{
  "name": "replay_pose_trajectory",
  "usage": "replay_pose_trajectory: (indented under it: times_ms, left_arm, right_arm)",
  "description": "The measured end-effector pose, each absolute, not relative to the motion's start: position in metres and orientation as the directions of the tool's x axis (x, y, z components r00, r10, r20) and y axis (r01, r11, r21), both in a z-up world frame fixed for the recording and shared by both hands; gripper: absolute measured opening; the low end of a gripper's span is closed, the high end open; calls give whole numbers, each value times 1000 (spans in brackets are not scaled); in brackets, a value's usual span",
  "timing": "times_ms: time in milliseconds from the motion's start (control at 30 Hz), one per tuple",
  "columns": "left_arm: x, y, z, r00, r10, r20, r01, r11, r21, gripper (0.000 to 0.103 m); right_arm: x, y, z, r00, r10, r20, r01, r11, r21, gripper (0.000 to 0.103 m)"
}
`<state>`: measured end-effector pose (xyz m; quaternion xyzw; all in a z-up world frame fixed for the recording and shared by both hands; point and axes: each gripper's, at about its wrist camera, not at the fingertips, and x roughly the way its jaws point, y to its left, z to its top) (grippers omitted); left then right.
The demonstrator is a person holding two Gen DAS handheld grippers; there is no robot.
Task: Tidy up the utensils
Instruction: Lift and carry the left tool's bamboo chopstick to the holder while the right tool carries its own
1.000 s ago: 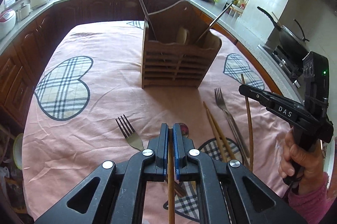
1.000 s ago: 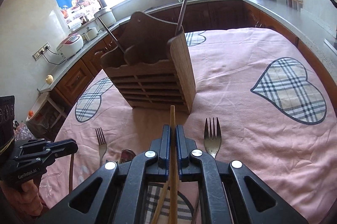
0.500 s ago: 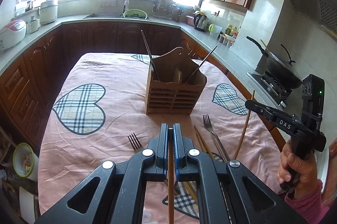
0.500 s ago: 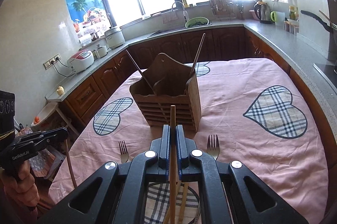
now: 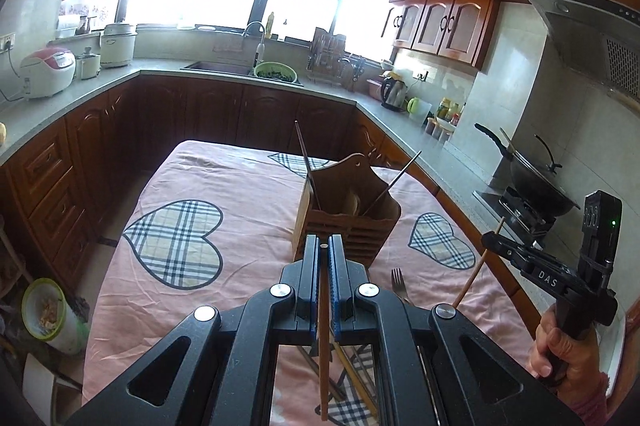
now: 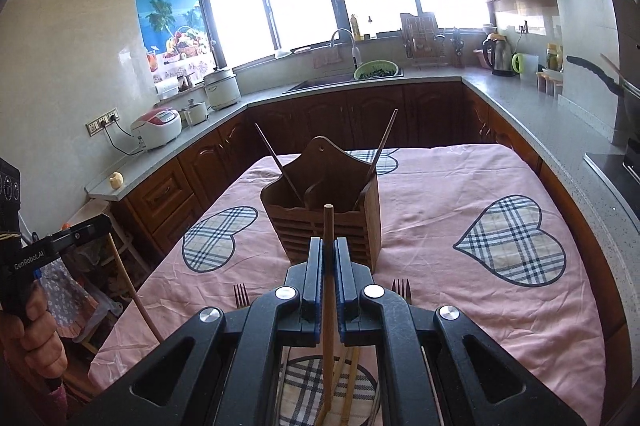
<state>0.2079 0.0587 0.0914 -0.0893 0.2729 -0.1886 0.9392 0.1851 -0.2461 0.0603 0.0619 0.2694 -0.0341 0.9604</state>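
Clamping one chopstick (image 5: 323, 310) apiece, each hand-held gripper (image 5: 324, 250) hangs above the worktop (image 5: 248, 210), the wooden holder (image 6: 332, 222) just ahead; next, each stick probably needs tipping upright into a compartment.

Your black tongs (image 5: 324, 246) look like matt plastic with shiny metal rivets. Each holds a smooth brown wooden chopstick (image 6: 328, 266). The slatted brown wooden utensil box (image 6: 326, 222) stands on wrinkled pink cloth with plaid hearts (image 6: 440, 226).
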Motion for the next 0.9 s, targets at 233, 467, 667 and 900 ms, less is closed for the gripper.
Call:
replay_pose_trajectory:
  times_ms: [233,467,667,900]
  left_arm:
    - [218,66,99,824,-388,-412,286,914,-288,3]
    - [240,66,109,862,-375,-342,273,911,-311,3]
    - [263,59,118,895,-360,-262,271,907,-322,3]
    - [296,49,119,915,-355,-192,276,897,-346,3]
  right_arm:
    - [185,-247,70,874,-39,-484,103,989,107,5]
    - [193,-254,86,908,-60,-415,122,985,124,5]
    - [208,-265,107,939,-82,-334,138,979,147,5]
    - [230,-275,133,965,-106,-240,149,974,170,5]
